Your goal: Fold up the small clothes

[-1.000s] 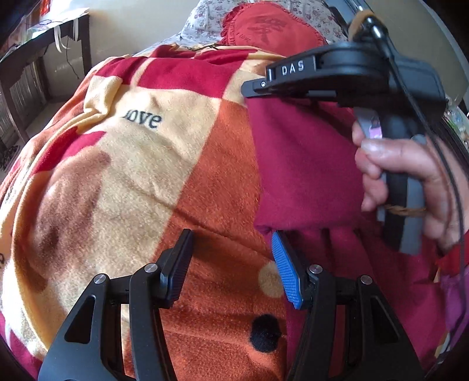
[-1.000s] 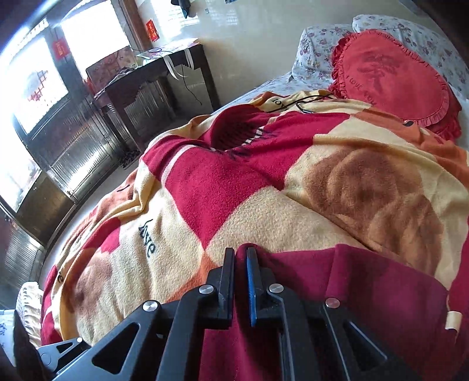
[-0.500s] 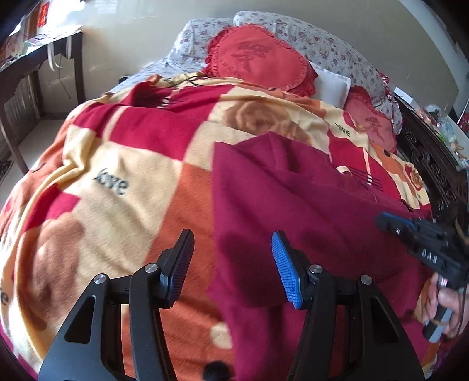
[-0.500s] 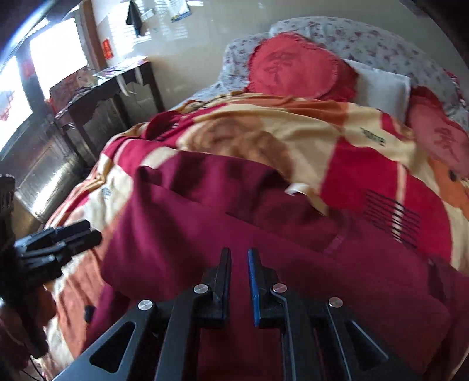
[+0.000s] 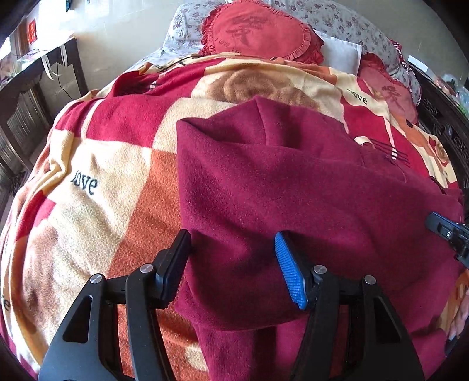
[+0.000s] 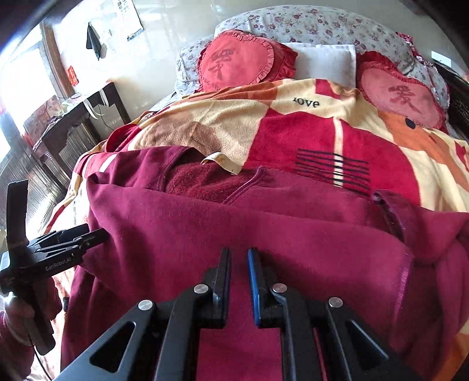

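A dark red fleece garment [image 5: 278, 187] lies partly folded on the patterned blanket [image 5: 102, 175]; it also fills the right wrist view [image 6: 234, 222]. My left gripper [image 5: 233, 255] is open, its jaws wide apart over the garment's near left edge, holding nothing. My right gripper [image 6: 238, 263] has its jaws nearly together with a narrow gap, low over the garment's near edge; I cannot tell if cloth is pinched. The left gripper shows at the left of the right wrist view [image 6: 96, 234], and the right gripper's tip at the right edge of the left wrist view [image 5: 439, 222].
Two red heart-shaped cushions [image 6: 243, 58] [image 6: 401, 96] and floral pillows [image 6: 316, 20] lie at the head of the bed. A dark wooden desk [image 6: 76, 117] stands left of the bed, and a dark carved bed frame [image 5: 445, 129] runs along the right.
The right gripper swung from the garment's left side to its right, carrying cloth over so the garment now lies folded. The left gripper stayed open and now sits over the garment's edge.
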The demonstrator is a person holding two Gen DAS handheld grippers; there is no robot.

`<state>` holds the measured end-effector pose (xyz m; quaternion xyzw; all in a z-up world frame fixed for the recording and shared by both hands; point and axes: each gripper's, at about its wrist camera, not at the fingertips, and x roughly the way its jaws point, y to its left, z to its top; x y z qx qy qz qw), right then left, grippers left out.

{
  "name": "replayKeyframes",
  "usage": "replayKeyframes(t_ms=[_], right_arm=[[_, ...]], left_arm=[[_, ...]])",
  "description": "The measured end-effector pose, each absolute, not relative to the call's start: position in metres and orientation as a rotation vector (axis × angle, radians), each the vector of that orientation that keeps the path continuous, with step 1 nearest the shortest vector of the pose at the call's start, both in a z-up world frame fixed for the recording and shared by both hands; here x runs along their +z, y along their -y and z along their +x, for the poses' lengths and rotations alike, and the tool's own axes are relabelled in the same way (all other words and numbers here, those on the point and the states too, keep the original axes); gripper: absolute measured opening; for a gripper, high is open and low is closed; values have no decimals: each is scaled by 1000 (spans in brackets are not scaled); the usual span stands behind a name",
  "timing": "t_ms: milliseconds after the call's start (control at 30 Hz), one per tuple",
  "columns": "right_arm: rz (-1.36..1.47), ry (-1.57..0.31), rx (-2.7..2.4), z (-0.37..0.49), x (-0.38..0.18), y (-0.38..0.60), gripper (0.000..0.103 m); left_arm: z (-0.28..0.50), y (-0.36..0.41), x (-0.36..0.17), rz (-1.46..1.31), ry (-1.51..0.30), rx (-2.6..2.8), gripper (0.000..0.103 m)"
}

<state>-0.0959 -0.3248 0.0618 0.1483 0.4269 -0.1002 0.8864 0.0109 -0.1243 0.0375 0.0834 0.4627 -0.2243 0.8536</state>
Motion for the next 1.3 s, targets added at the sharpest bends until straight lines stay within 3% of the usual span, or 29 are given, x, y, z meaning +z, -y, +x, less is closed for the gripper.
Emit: replayKeyframes(t_ms=[200, 367, 600, 633, 733, 767, 1033, 1100, 1133, 1167, 1300], right_arm=[[317, -845, -259, -122, 76, 333, 10], [347, -902, -273, -124, 54, 350, 10], [469, -785, -357, -157, 95, 402, 11], [469, -782, -383, -160, 98, 412, 14], [448, -799, -451, -162, 102, 432, 52], [444, -798, -459, -160, 103, 436, 53], [391, -950, -372, -108, 70, 449, 52], [423, -974, -377, -104, 54, 460, 36], [451, -952, -381, -108, 52, 467, 22], [478, -931, -371, -112, 53, 471, 13], [441, -809, -379, -143, 87, 468, 11]], left_arm=[[4, 131, 47, 177, -949, -495, 60], [3, 140, 36, 207, -995, -490, 60], [4, 137, 40, 187, -993, -504, 60], [4, 137, 40, 185, -992, -504, 60], [4, 138, 40, 181, -992, -505, 60], [4, 139, 38, 184, -993, -503, 60], [4, 142, 36, 204, -997, -499, 60], [5, 141, 37, 205, -1000, -499, 60], [5, 140, 37, 207, -1000, -500, 60], [5, 140, 38, 208, -998, -500, 60], [8, 133, 44, 183, -991, -496, 60]])
